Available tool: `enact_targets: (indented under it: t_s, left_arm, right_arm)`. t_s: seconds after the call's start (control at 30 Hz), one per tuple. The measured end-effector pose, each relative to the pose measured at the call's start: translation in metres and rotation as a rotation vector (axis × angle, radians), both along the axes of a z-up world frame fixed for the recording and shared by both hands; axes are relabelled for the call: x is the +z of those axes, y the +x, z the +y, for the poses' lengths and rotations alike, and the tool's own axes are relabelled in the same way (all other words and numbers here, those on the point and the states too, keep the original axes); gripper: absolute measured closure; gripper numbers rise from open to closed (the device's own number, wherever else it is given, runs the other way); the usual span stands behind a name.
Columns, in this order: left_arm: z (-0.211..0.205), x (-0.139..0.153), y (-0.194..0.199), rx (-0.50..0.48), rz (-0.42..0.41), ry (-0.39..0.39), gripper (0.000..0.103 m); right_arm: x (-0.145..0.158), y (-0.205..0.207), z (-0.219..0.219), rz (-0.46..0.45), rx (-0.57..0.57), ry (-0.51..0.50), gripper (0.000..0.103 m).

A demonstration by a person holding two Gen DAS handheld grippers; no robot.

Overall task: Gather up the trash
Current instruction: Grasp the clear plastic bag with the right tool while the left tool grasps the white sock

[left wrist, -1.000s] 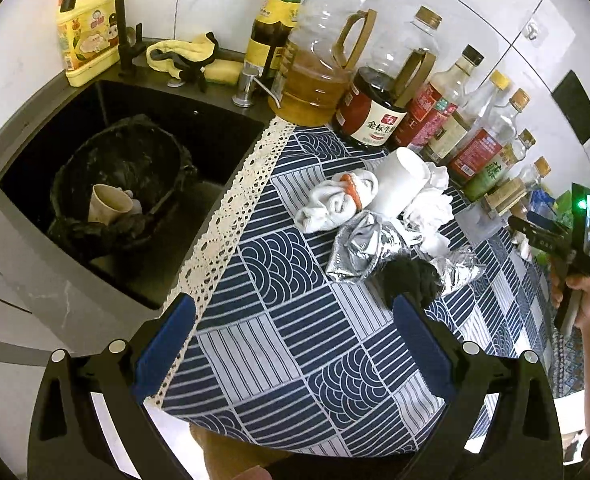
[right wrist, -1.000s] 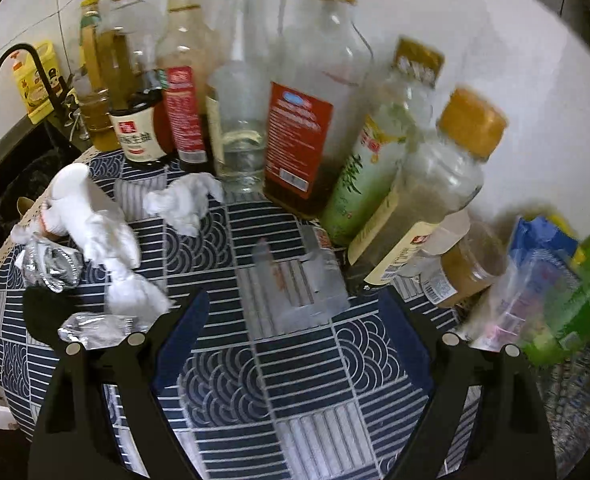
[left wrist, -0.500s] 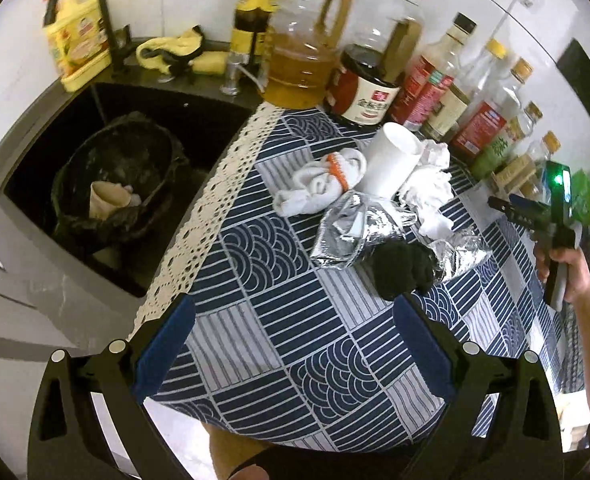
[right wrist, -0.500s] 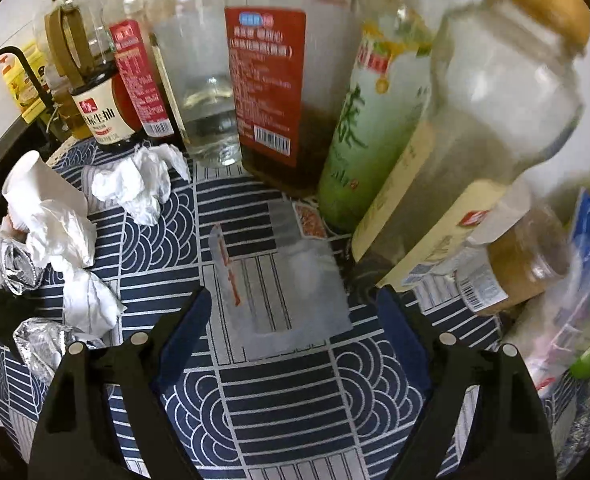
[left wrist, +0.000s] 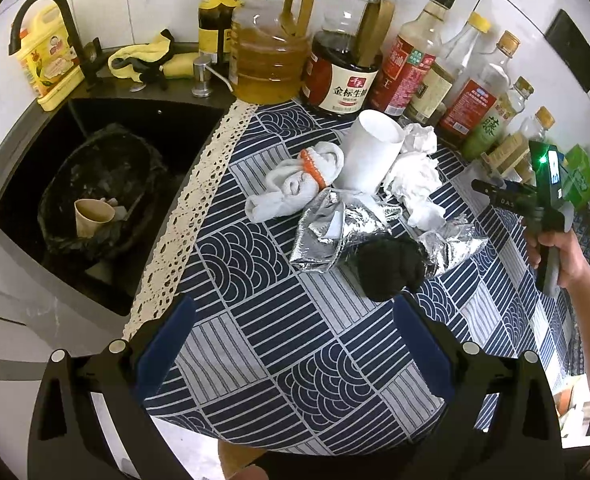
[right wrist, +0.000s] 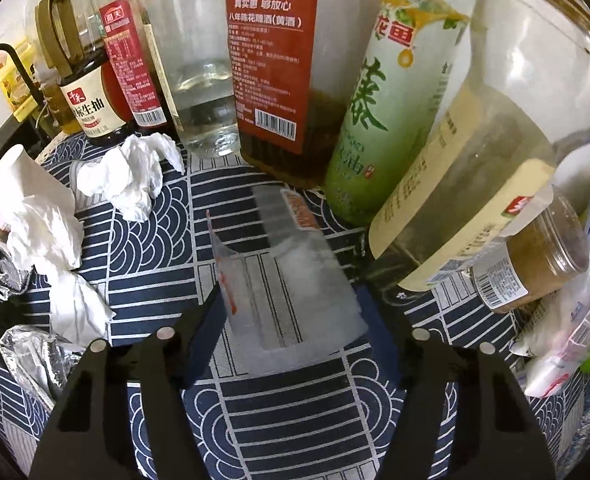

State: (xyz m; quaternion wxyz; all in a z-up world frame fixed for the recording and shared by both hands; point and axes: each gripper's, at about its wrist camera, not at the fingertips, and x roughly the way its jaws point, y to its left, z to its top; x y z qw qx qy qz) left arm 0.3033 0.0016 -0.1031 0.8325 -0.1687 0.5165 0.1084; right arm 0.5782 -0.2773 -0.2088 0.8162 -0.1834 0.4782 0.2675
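Trash lies on the blue patterned cloth: a white paper cup (left wrist: 369, 152), crumpled tissues (left wrist: 415, 172), a white sock (left wrist: 291, 188), silver foil wrappers (left wrist: 335, 232) and a black wad (left wrist: 389, 268). My left gripper (left wrist: 295, 336) is open and empty near the table's front edge, short of the black wad. My right gripper (right wrist: 291, 320) is open, its fingers on either side of a clear plastic wrapper (right wrist: 279, 272) lying before the bottles. The right gripper also shows in the left wrist view (left wrist: 495, 192). A black-bagged bin (left wrist: 99, 196) stands in the sink.
A row of oil, sauce and vinegar bottles (right wrist: 271, 64) stands close behind the clear wrapper. A small jar (right wrist: 535, 256) and plastic bags (right wrist: 575, 320) lie at its right. The sink (left wrist: 23, 184) with faucet (left wrist: 47, 20) is left of the table.
My right gripper has moved forward and down toward the bottles, so the clear wrapper now lies between its fingers. My left gripper has drifted slightly closer to the trash pile.
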Motion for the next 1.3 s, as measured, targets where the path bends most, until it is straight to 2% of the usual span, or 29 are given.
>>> enact_targets:
  t_s: [0.07,0.33,0.7,0.87,1.03,1.13,1.3]
  left_arm:
    - [0.000,-0.001,0.002,-0.003,0.003,-0.003,0.007]
    - [-0.005,-0.006,0.015,-0.047,0.007,0.000,0.007]
    - [-0.007,-0.008,0.037,-0.144,0.027,0.023,0.007]
    - [-0.003,-0.011,0.052,-0.195,0.053,0.050,0.007]
    - [-0.006,-0.024,0.077,-0.294,0.086,0.084,0.007]
    - [-0.005,-0.036,0.093,-0.352,0.116,0.131,0.007]
    - [0.014,-0.054,0.117,-0.372,0.182,0.142,0.007]
  right_arm:
    - [0.001,-0.001,-0.001,-0.003,0.000,-0.001,0.044]
    - [0.017,-0.016,-0.014,0.010,-0.028,0.056,0.044]
    - [0.052,-0.062,-0.035,0.054,-0.089,0.242,0.044]
    - [0.070,-0.087,-0.035,0.044,-0.078,0.313,0.044]
    - [0.080,-0.114,-0.039,0.053,-0.099,0.384,0.044]
    - [0.080,-0.128,-0.040,0.064,-0.116,0.413,0.044]
    - [0.076,-0.151,-0.046,0.068,-0.163,0.405,0.044]
